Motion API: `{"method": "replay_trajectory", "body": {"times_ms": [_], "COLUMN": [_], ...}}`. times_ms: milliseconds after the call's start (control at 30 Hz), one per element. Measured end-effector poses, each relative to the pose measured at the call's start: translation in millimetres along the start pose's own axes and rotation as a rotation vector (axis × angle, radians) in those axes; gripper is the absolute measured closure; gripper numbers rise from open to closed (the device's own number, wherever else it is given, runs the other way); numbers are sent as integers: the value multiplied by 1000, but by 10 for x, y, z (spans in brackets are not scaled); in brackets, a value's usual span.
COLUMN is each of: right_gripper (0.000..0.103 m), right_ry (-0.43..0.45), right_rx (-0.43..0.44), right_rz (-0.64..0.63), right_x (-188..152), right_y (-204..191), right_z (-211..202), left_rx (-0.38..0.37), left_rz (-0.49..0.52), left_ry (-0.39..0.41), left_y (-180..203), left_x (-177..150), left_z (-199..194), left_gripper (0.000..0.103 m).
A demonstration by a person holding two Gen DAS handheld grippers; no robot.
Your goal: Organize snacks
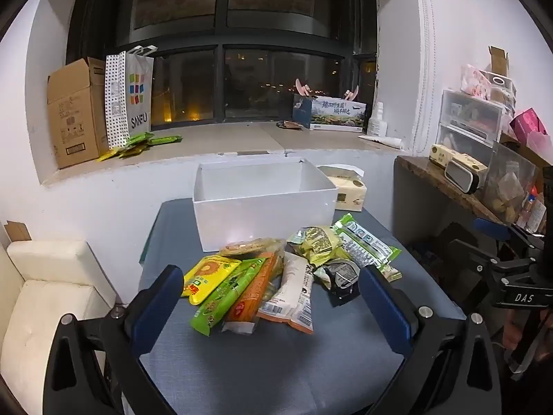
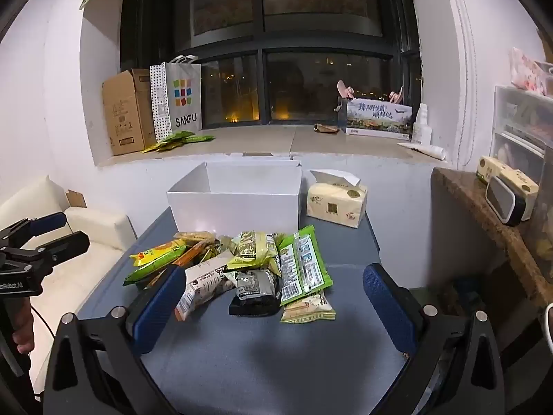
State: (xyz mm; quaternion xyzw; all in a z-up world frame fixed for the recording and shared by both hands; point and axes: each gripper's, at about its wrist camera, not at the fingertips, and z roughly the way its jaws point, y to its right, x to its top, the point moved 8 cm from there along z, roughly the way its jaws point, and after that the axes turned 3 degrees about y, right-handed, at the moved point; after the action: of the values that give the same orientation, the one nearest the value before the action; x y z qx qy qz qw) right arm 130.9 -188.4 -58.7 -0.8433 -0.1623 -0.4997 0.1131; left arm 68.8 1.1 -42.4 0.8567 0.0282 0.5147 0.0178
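A heap of snack packets lies on the blue-grey table [image 1: 276, 363], in front of an empty white box [image 1: 262, 207] [image 2: 238, 204]. The heap holds a yellow packet [image 1: 207, 276], a green stick packet [image 1: 228, 294], an orange one [image 1: 255, 290], a white one [image 1: 293, 294] [image 2: 204, 285], a black one [image 1: 342, 276] [image 2: 255, 290] and a long green one [image 1: 366, 242] [image 2: 304, 266]. My left gripper [image 1: 273, 287] is open, hovering just short of the heap. My right gripper [image 2: 273, 287] is open too, with the black packet ahead of it. Each gripper also shows at the edge of the other's view.
A tissue pack [image 2: 337, 204] sits right of the box. On the window sill stand a cardboard box [image 1: 76, 110], paper bags [image 1: 138, 86] and a printed carton [image 1: 331, 112]. A cluttered shelf [image 1: 484, 173] is at the right, a cream sofa [image 1: 45, 294] at the left.
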Motion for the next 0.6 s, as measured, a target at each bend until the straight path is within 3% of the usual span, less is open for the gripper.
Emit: {"method": "replay_trajectory", "body": {"times_ms": [600], "right_gripper": [0], "right_ry": [-4], "right_rx": [1], "right_rz": [-18], "right_x": [-20], "right_y": [-38], "right_z": [-19], "left_rx": [-20], "left_rz": [3], "left_ry": [-25], "left_y": [66], "left_x": [-50], "left_z": [17], "left_gripper": [0]}}
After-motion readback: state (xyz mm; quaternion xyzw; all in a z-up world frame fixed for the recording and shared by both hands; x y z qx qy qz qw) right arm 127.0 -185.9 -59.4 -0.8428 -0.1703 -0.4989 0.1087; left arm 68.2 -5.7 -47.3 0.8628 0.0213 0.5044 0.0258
